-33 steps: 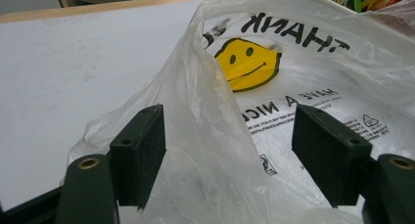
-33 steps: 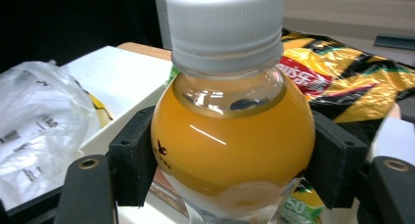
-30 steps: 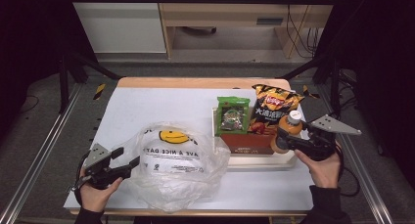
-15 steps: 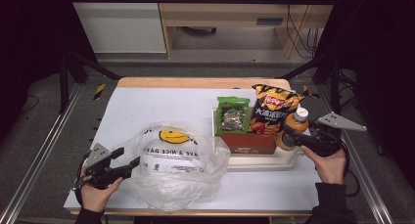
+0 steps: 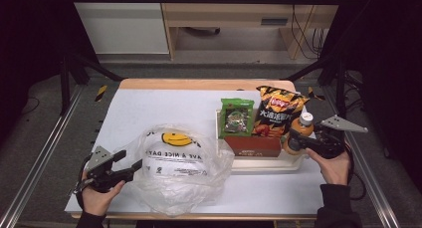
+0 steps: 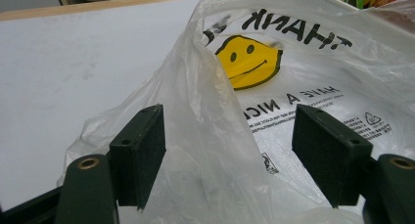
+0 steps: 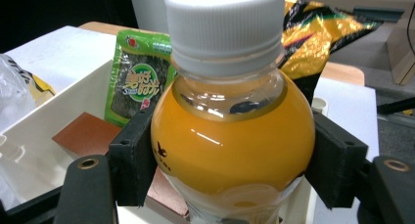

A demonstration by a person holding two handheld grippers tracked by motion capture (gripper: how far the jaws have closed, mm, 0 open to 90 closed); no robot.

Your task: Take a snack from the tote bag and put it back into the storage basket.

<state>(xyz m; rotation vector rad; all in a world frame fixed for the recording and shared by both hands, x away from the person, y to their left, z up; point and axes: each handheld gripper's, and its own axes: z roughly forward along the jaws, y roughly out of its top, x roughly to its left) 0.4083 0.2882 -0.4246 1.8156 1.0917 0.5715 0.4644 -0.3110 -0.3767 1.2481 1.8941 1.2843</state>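
My right gripper (image 5: 300, 142) (image 7: 235, 150) is shut on an orange juice bottle (image 5: 297, 134) (image 7: 234, 136) with a white cap, its pads pressed on both sides of the bottle's body. It holds the bottle upright at the right end of the white tray (image 5: 278, 164). At the table's front left, my left gripper (image 5: 125, 164) (image 6: 230, 131) stands open. A fold of the clear plastic bag (image 5: 174, 163) (image 6: 274, 87), which has a yellow smiley face on it, rises between its jaws, and the pads are apart from it.
In the tray stand a green seaweed pack (image 5: 237, 117) (image 7: 139, 77), an orange chip bag (image 5: 278, 113) (image 7: 323, 33) and a brown box (image 5: 251, 144) (image 7: 88, 133). The white table (image 5: 159, 108) stretches behind the bag. Metal rails run along both sides.
My right gripper has shifted a little to the right and down with the bottle in it. The left gripper and the bag have stayed put.
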